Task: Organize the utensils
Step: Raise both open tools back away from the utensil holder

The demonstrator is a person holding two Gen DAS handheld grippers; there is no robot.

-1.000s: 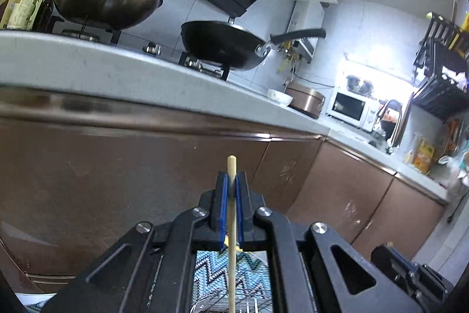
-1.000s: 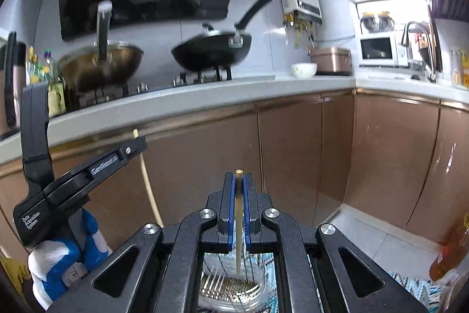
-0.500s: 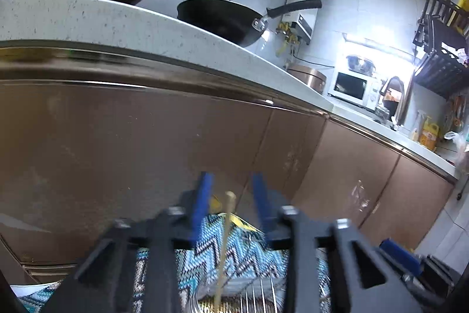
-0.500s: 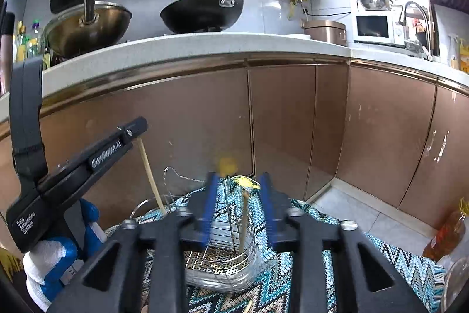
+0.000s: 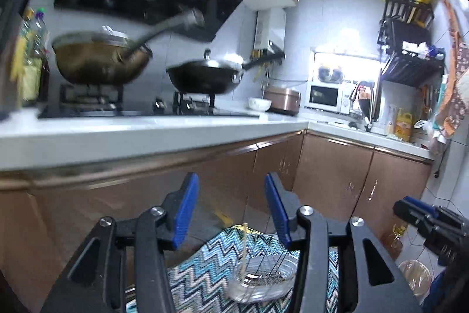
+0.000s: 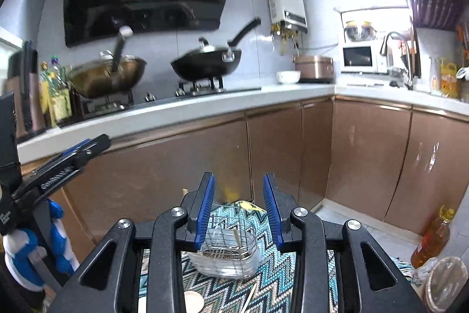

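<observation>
Both grippers I am steering hang above the zigzag mat (image 6: 234,288), jaws parted and gripping nothing. My left gripper (image 5: 231,213) has the wider gap, its jaws having just been opening, with only air between the blue pads (image 5: 184,213). My right gripper (image 6: 238,209) stands about a third spread, barely widening now, likewise empty. Below them on the mat sits the clear utensil holder (image 6: 227,254) with a wire rack inside. One chopstick (image 5: 244,248) leans upright in it in the left view; in the right view I see another chopstick (image 6: 235,236) tilted among the wires. One loose chopstick (image 6: 251,295) lies on the mat just in front of the holder.
</observation>
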